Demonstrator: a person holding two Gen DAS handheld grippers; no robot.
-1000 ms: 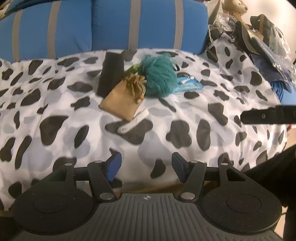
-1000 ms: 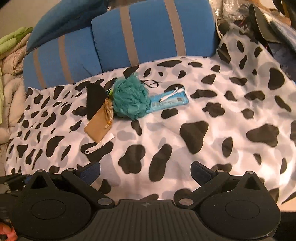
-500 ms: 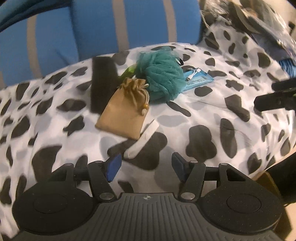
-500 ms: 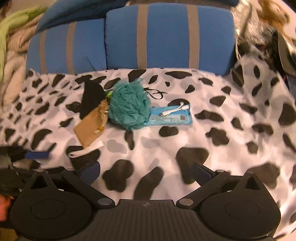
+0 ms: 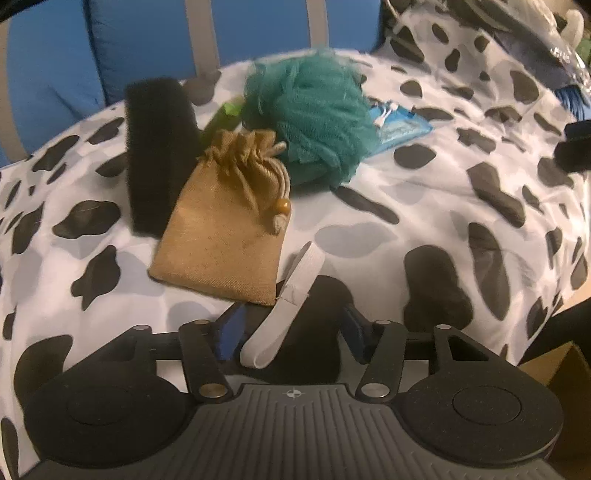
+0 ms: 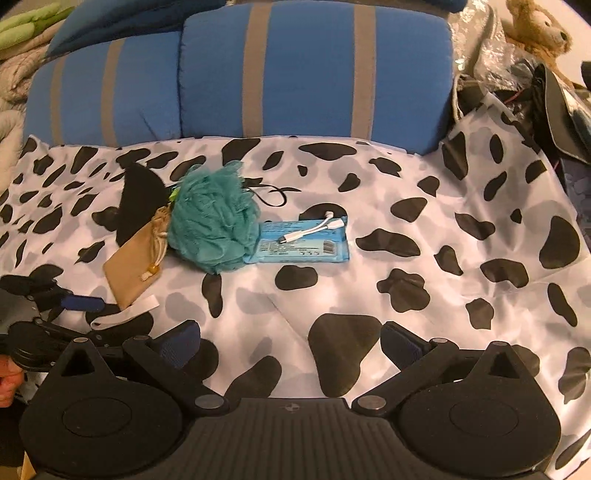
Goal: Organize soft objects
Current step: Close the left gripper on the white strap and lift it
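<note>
On the cow-print cloth (image 5: 424, 206) lies a small pile: a teal mesh pouf (image 5: 314, 118) (image 6: 212, 229), a tan drawstring pouch (image 5: 225, 229) (image 6: 135, 266), a black foam block (image 5: 159, 147) (image 6: 140, 199) and a white elastic band (image 5: 284, 310) (image 6: 125, 314). My left gripper (image 5: 291, 328) (image 6: 90, 319) is low over the cloth and its jaws are closing. The band's near end lies between them, close to the left pad, and no pad presses on it. My right gripper (image 6: 291, 343) stands open over bare cloth to the right of the pile, with nothing between its fingers.
A blue wipes pack (image 6: 303, 243) (image 5: 402, 125) with a white cable adapter (image 6: 314, 230) lies right of the pouf. Blue cushions with grey stripes (image 6: 314, 74) line the back. A plush toy (image 6: 535, 29) and a heap of bags (image 6: 554, 96) crowd the right; blankets (image 6: 14, 55) sit left.
My left gripper has come forward and down to the pile, so the white band now lies between its jaws, which have narrowed a little. My right gripper has shifted and rolled slightly.
</note>
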